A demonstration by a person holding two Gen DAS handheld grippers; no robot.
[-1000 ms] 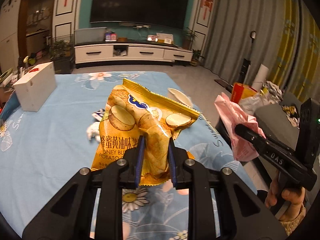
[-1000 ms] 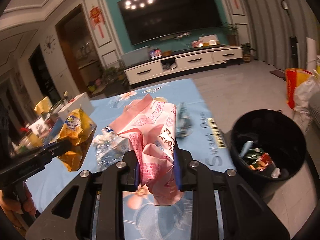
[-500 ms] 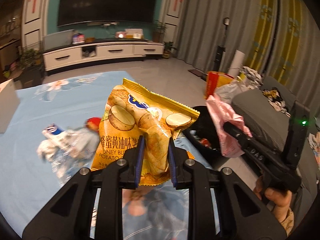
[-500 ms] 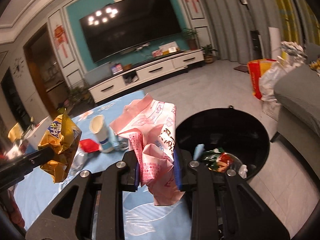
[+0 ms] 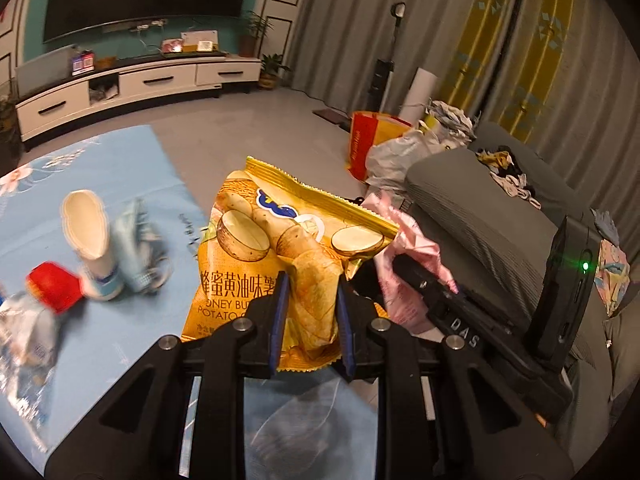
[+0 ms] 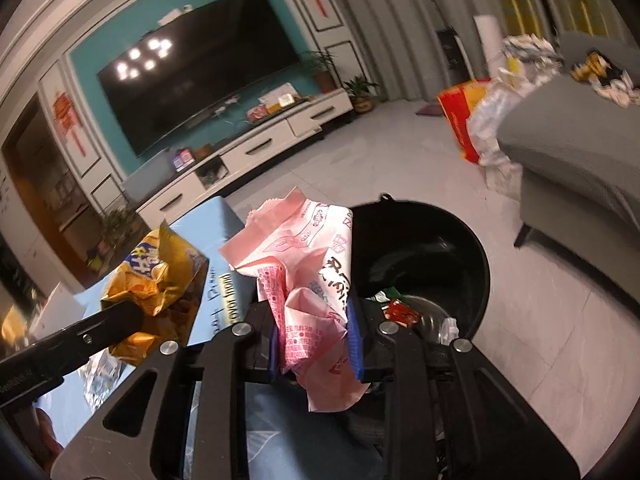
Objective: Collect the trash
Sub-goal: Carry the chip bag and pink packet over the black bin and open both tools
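Observation:
My left gripper (image 5: 311, 284) is shut on a yellow potato chip bag (image 5: 280, 248), held up over the right edge of the blue table (image 5: 100, 184). My right gripper (image 6: 316, 312) is shut on a crumpled pink wrapper (image 6: 308, 276), right at the near rim of the black trash bin (image 6: 432, 248). The bin holds several scraps. The chip bag (image 6: 156, 280) and left gripper (image 6: 124, 318) appear at left in the right wrist view. The pink wrapper (image 5: 404, 240) and right gripper (image 5: 396, 264) appear at right in the left wrist view.
On the blue table lie a white cup (image 5: 86, 228) on its side, a bluish wrapper (image 5: 140, 248), a red-capped crushed bottle (image 5: 48, 288). A grey sofa (image 5: 480, 200) stands right of the bin, with a red bag (image 5: 372, 140) and white bags behind. A TV cabinet (image 6: 260, 152) lines the far wall.
Both grippers have swung to the right, away from the table's middle toward the black bin, each still holding its trash. The bin now fills the right wrist view directly behind the pink wrapper.

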